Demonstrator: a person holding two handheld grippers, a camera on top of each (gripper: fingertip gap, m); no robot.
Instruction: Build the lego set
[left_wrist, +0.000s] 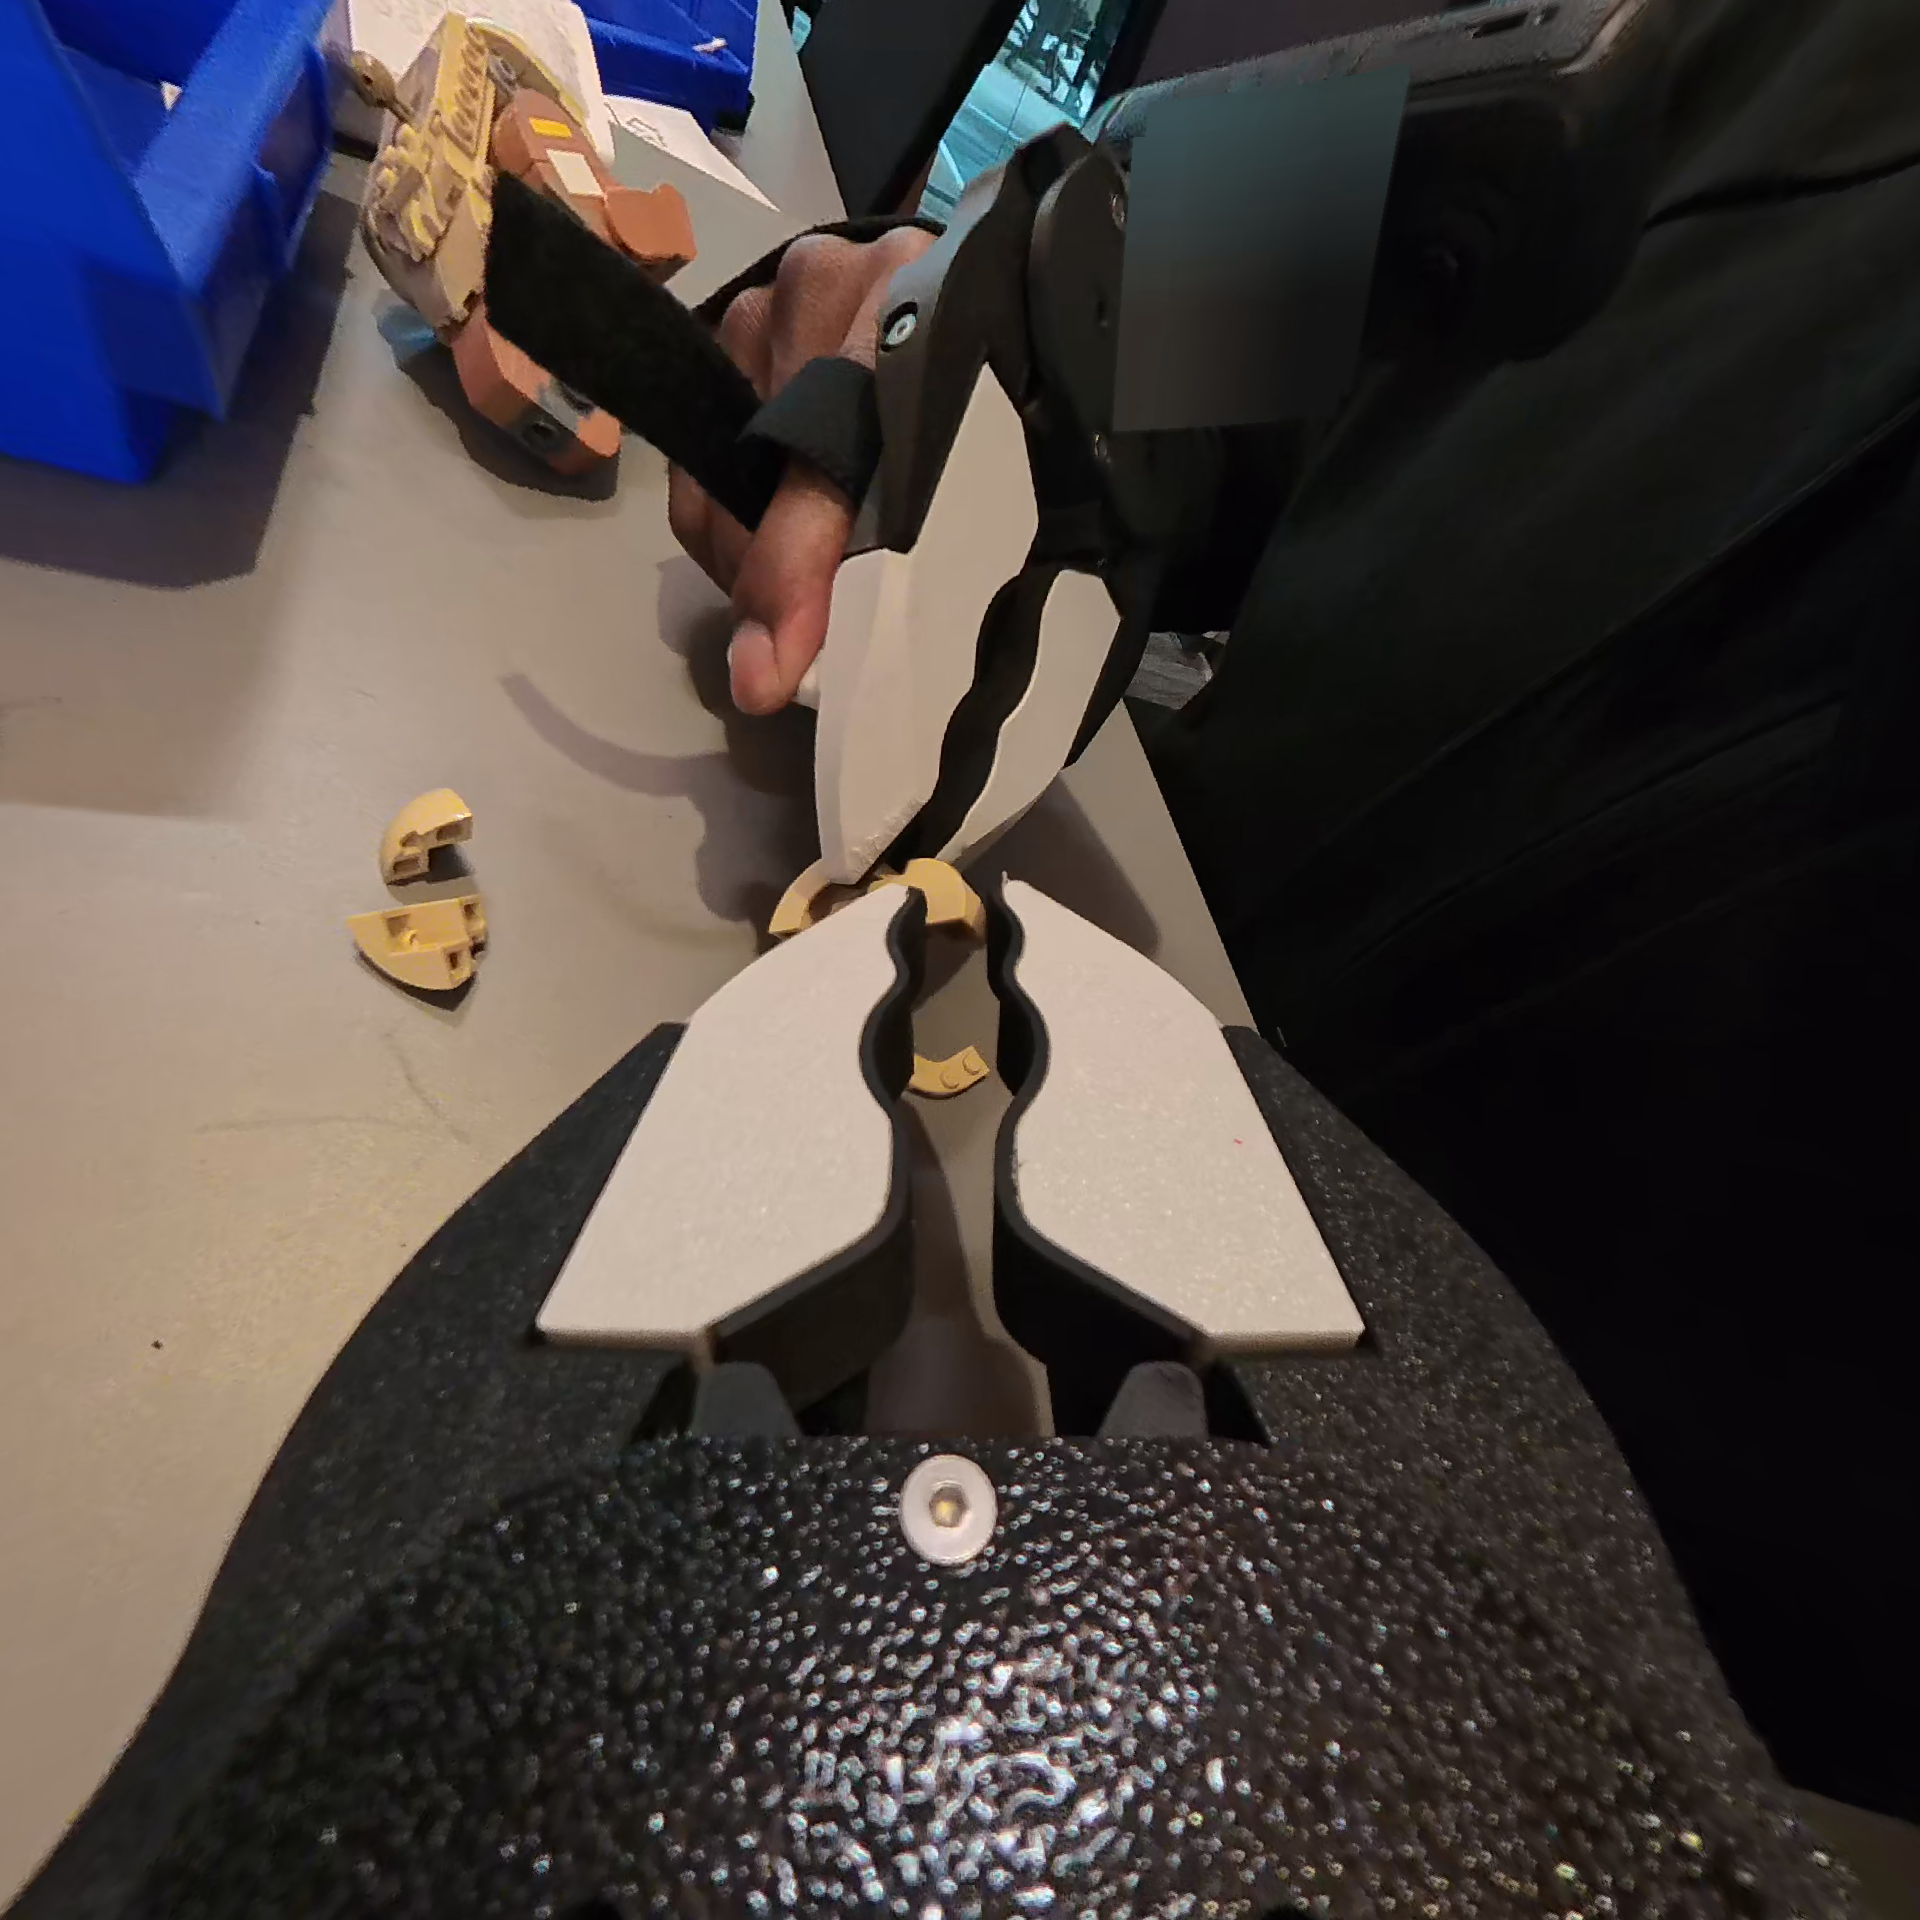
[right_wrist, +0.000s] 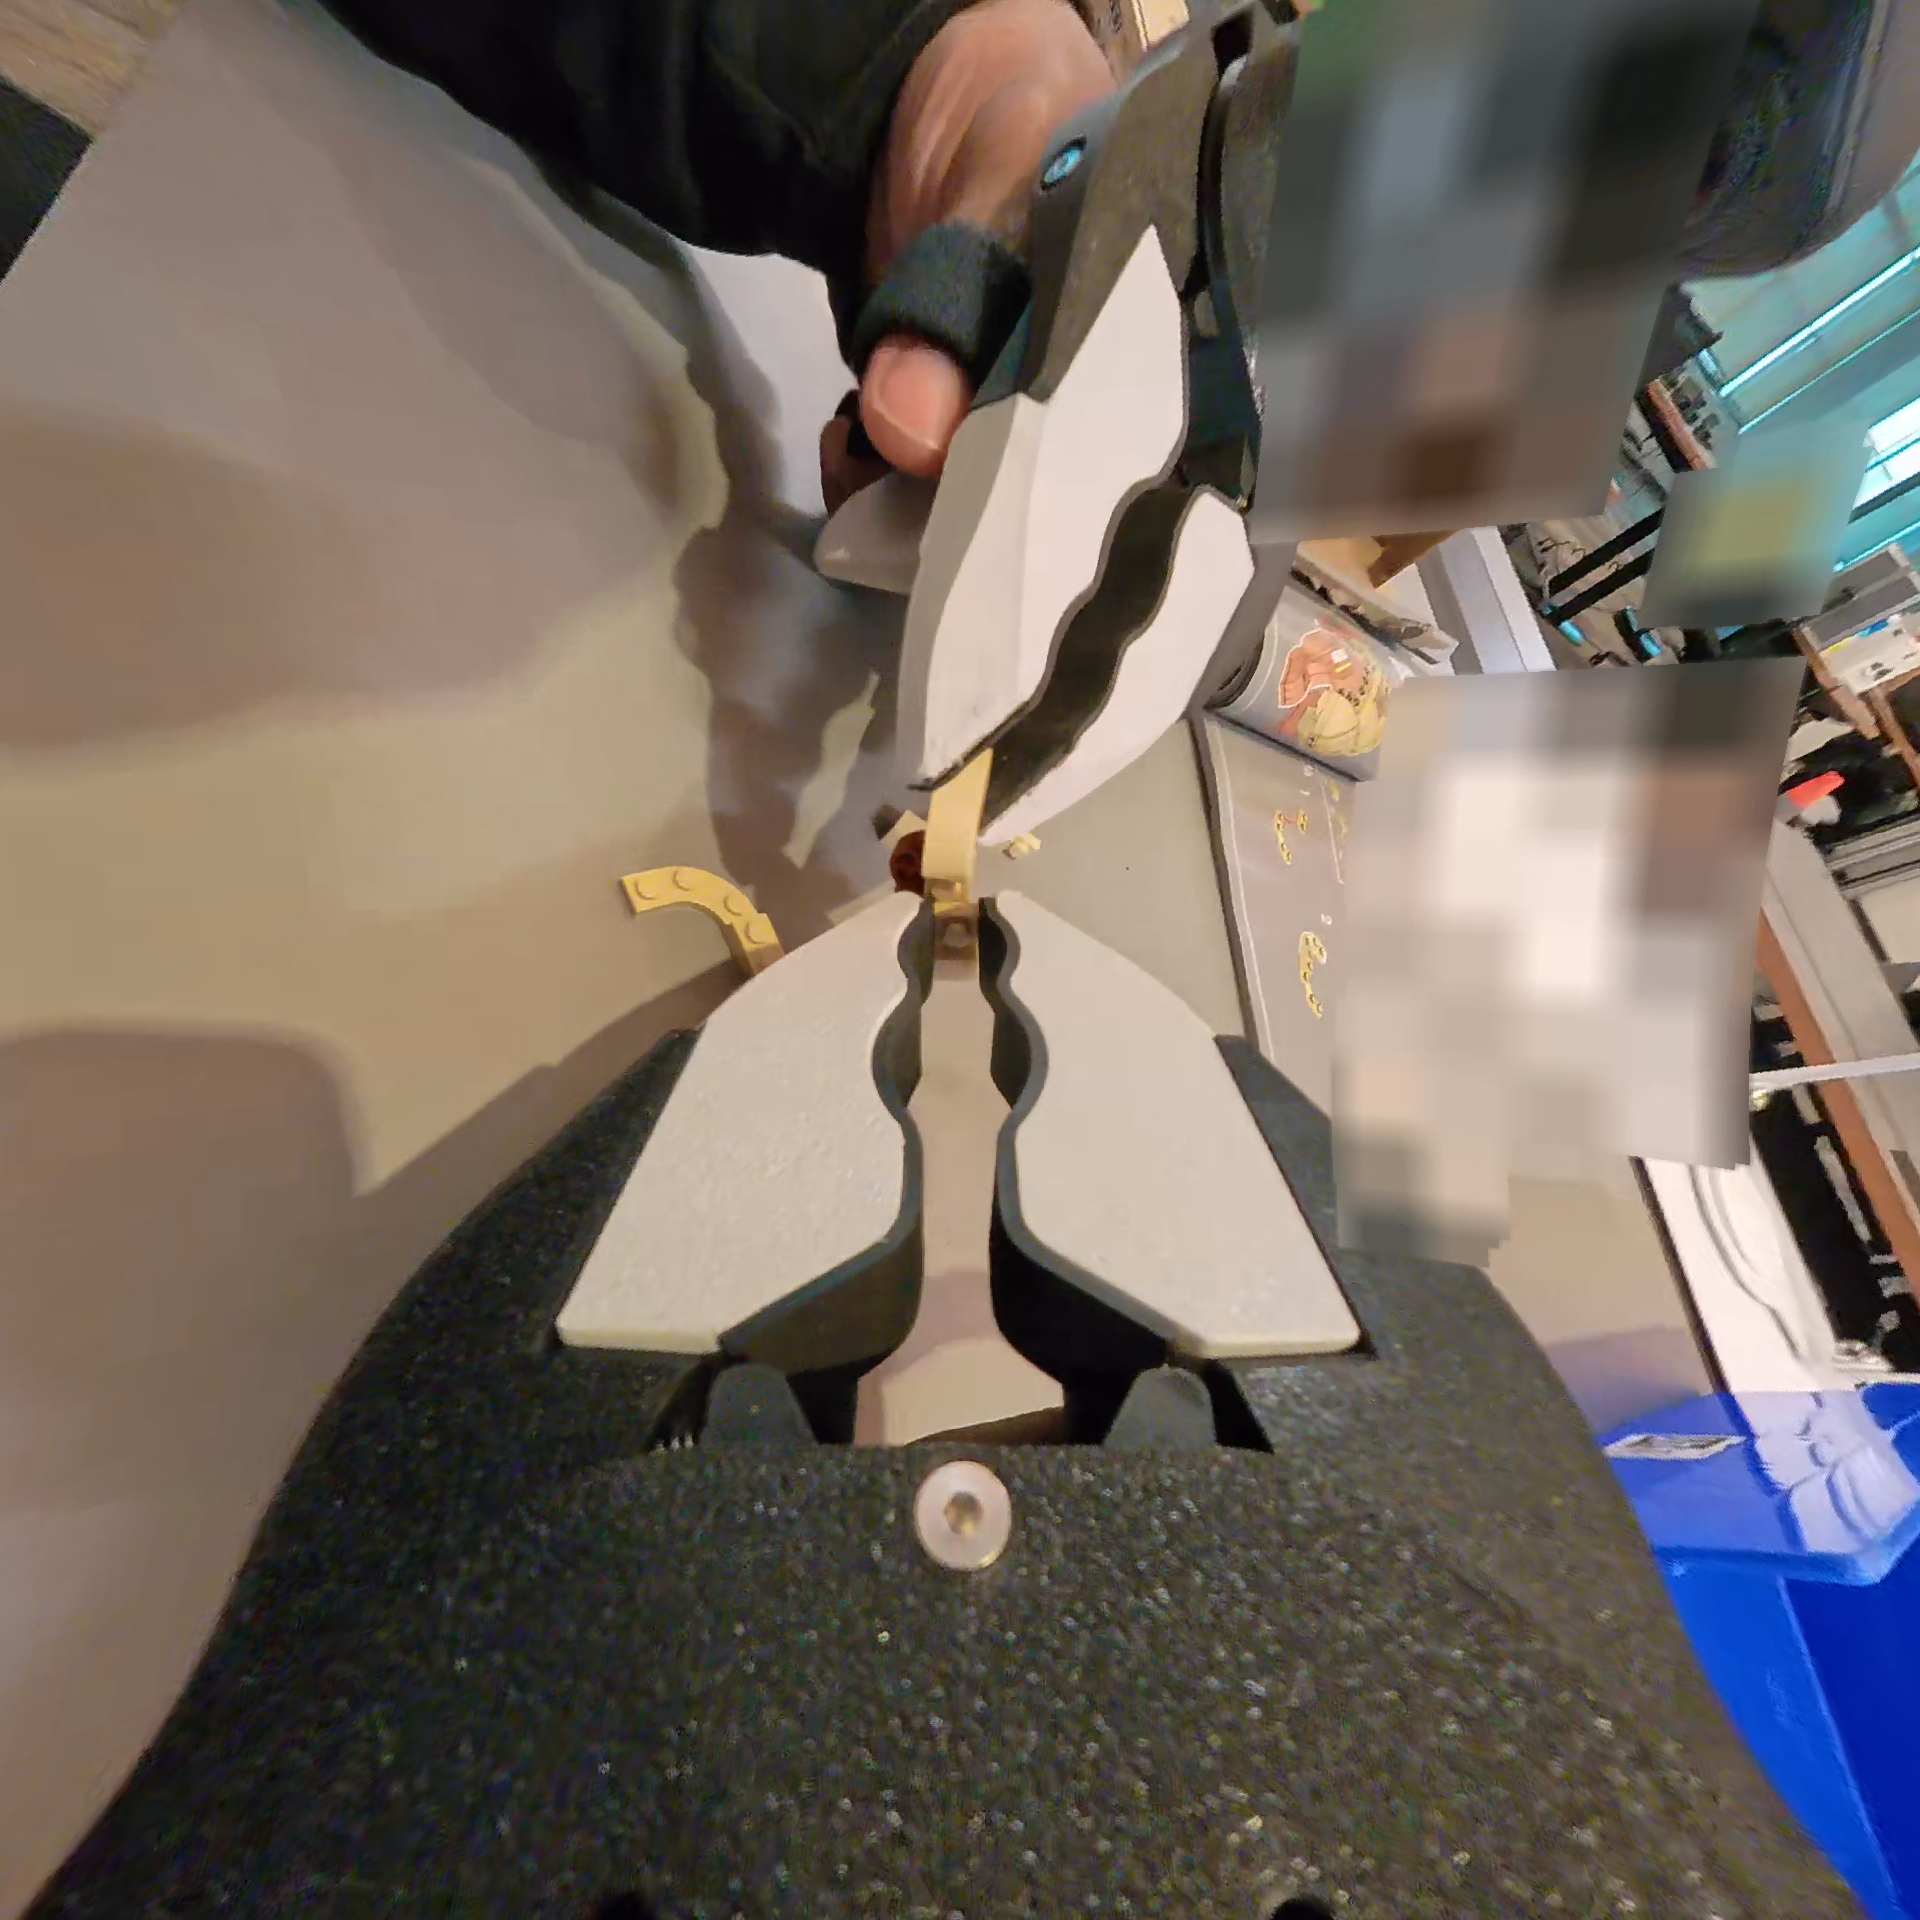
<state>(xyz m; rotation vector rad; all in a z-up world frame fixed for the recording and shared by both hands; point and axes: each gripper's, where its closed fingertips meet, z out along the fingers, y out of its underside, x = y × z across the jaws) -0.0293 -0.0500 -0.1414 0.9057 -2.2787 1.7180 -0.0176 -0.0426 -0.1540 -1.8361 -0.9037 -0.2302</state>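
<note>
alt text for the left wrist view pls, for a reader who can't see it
Two handheld tools meet tip to tip over a grey table, each gripping a tan curved brick: the left tool from below, the right tool from above. Two tan quarter-round bricks lie to the left, blue bins behind.

Work surface was a matte grey table (left_wrist: 260, 1091), its edge running along the right side in the left wrist view. Soft, diffuse shadows lay across it; lighting appeared to come from overhead. Blue plastic bins (left_wrist: 156, 208) stood at the far left corner, another blue bin (right_wrist: 1787, 1538) beside the table. Beyond the table, cluttered shelving and benches (right_wrist: 1849, 644) were visible, with a teal-lit window area (left_wrist: 1013, 94).
</note>
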